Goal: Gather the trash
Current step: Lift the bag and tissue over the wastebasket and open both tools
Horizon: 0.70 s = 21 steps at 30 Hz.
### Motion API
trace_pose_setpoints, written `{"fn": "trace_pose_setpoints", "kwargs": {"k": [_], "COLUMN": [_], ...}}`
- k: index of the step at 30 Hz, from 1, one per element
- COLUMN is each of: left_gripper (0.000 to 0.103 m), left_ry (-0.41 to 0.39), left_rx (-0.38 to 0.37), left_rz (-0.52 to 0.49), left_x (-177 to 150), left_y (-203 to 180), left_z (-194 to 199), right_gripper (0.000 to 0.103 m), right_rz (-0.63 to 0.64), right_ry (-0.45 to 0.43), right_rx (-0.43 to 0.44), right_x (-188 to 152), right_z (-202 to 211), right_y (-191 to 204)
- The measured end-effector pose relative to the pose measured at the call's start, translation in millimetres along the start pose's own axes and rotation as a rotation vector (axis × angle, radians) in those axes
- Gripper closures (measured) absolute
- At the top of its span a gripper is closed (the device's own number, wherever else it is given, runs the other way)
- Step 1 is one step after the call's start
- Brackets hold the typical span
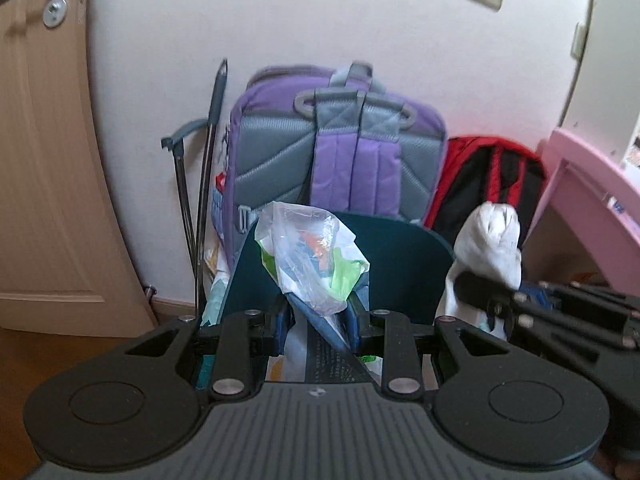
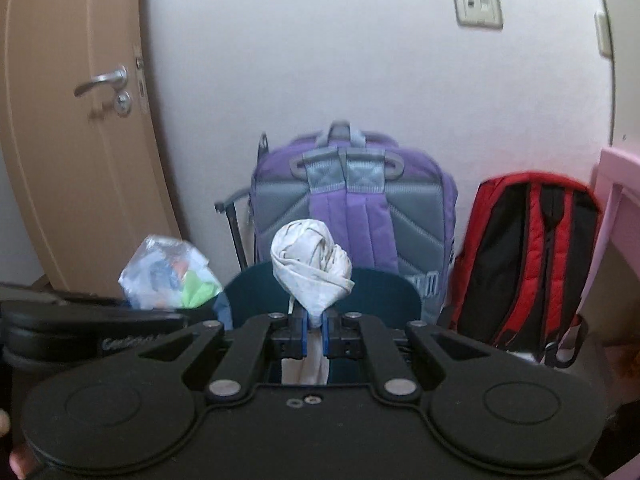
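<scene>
Trash filled both grippers. Left gripper (image 1: 318, 320) squeezed a clear plastic bag (image 1: 310, 252) of scraps. Right gripper (image 2: 314, 334) pinched tight on a white cloth bundle (image 2: 310, 270). Both hung over a dark bin (image 1: 400, 248) by a purple backpack (image 1: 340, 140). To do it well, hold tight until right above the bin. Small print under the bag was too blurry to read.
</scene>
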<state>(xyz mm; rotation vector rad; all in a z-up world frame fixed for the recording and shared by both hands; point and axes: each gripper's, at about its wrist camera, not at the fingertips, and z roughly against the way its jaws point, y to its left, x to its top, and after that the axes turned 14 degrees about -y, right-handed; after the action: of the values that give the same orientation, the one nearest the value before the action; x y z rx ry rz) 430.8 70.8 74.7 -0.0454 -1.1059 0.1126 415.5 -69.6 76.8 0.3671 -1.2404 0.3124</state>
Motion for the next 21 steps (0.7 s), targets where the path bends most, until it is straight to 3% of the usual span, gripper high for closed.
{"fn": "trace_pose_setpoints", "kwargs": {"k": [8,14,16,18,21], "left_gripper": [0.075,0.074,0.07,0.055,0.05], "left_ry": [0.124,0.183,0.201,0.203,0.192], "left_rx": [-0.01,-0.022,-0.02,-0.017,-0.034], "left_rz": [-0.078,-0.075,-0.069,-0.067,-0.062], "left_x": [-20,-33,-35,-38,-38], "left_y": [-4,-2,0,1,1], "left_z": [-59,-77,-82,-84,-83], "right_gripper": [0.093,0.086,0.086,0.084,0.08], "right_rz": [0.025,0.06,0.071,0.072,0.089], "right_ry": [0.143,0.217,0.229,0.241,0.256], "right_rx": [0.018,0.044,0.048,0.056,0.062], "right_x": [-33,-46,-48,-49,-49], "right_z": [-35,-48,-49,-50,-53], "right_y": [-11,-11,-10,-9,-8]}}
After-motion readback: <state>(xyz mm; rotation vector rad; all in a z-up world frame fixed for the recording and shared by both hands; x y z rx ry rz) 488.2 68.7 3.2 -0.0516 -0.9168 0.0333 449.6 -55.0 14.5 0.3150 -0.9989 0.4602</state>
